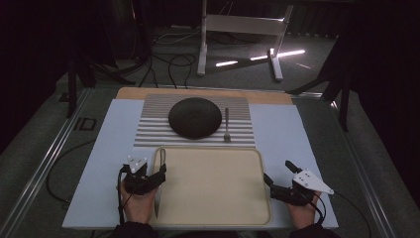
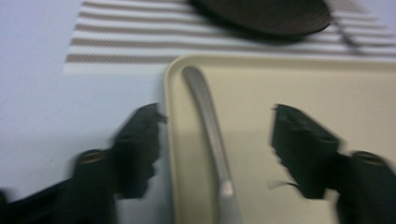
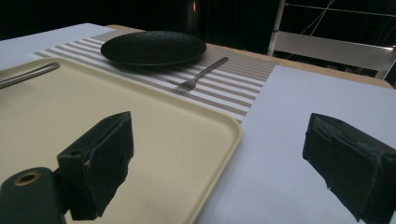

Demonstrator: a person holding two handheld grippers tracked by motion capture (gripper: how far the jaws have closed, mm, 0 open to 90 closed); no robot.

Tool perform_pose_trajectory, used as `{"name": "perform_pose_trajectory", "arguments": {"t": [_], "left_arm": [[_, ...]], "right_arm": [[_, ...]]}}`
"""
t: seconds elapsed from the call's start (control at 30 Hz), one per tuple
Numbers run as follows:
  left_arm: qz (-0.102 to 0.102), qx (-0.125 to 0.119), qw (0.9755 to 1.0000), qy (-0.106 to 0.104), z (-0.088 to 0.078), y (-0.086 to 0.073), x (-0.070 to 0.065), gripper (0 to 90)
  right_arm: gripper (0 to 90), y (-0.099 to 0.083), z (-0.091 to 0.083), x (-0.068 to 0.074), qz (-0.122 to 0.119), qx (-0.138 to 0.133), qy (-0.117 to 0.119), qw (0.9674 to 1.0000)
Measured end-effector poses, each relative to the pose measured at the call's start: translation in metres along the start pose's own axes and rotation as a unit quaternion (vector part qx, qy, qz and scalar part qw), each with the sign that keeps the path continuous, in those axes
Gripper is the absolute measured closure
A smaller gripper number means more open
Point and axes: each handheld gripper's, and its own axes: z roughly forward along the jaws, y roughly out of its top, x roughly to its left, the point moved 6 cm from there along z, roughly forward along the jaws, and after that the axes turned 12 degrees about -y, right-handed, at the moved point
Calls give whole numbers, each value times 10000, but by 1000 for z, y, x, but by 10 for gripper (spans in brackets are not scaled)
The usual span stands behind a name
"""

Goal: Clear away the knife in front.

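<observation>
We seem to be partway through laying a place setting. The black plate and the fork already lie on the striped placemat toward the tabletop's far edge. The knife is left: it lies inside the tray along its left rim. Our left gripper is spread, its jaws straddling that rim and the knife handle without pinching them. Our right gripper is spread too, straddling the tray's right rim, holding nothing.

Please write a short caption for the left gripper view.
Open left gripper straddling a knife on the beige tray.
</observation>
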Motion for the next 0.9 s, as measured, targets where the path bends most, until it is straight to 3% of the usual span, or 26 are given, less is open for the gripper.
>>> {"name": "perform_pose_trajectory", "arguments": {"t": [0.13,0.23,0.47,0.57,0.67,0.7,0.77,0.83,0.9], "left_arm": [[212,-83,9996,-163,0,7,1,147],[288,-119,9989,-359,2,12,2,109],[590,-46,9972,-463,5,23,3,10],[772,-82,9951,-619,4,27,5,0],[941,-46,9938,-593,3,29,9,0],[1117,-135,9918,-605,-4,34,15,0],[1203,-179,9908,-597,-7,36,17,0],[1489,-188,9865,-661,-14,40,25,0],[1580,-211,9852,-634,-17,41,29,0]], "right_arm": [[88,0,0,0,-6,-2,4,10000],[88,0,0,0,-17,-10,13,10000],[88,0,0,0,-1,-15,5,10000],[88,0,0,0,-16,-17,4,10000],[88,0,0,0,-9,-12,2,10000],[88,0,0,0,-13,-16,-4,10000],[88,0,0,0,-15,-18,1,10000],[88,0,0,0,-14,-17,4,10000],[88,-1,1,0,-11,-12,13,10000]]}}
